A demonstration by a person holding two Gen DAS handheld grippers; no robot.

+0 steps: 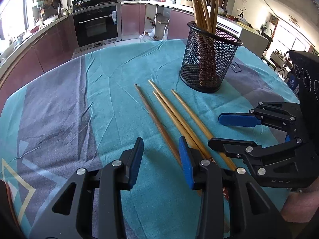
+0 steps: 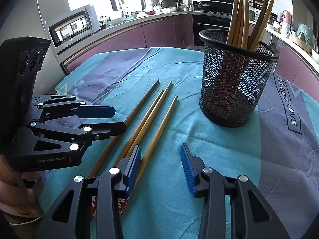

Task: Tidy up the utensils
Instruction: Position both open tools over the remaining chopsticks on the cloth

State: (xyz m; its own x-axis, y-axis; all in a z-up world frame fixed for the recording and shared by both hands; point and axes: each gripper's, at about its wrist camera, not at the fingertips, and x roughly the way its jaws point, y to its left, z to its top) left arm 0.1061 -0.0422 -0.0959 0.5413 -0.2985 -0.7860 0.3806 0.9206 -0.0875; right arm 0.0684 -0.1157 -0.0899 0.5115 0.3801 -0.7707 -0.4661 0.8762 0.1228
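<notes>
Four loose chopsticks (image 1: pixel 169 117) lay side by side on the teal tablecloth (image 1: pixel 111 103), tips aimed toward the black mesh holder (image 1: pixel 209 59), which stood just beyond them and already carried a bunch of upright chopsticks (image 1: pixel 201 10). Left gripper (image 1: pixel 161 161) hung low over the thick ends, blue pads spread wide, nothing between them; the darkest stick ran between the fingers. Right gripper (image 2: pixel 161 169) likewise spread wide and empty, its left pad right over the middle pair.

Likely trouble: closing on two touching sticks at once, or rolling a neighbour aside; soft wrinkled cloth could snag a pad. Crowded holder could deflect an incoming tip or tip over if nudged.

Plenty of bare cloth left of the sticks; little room between the two grippers. Table edge well beyond the holder.
</notes>
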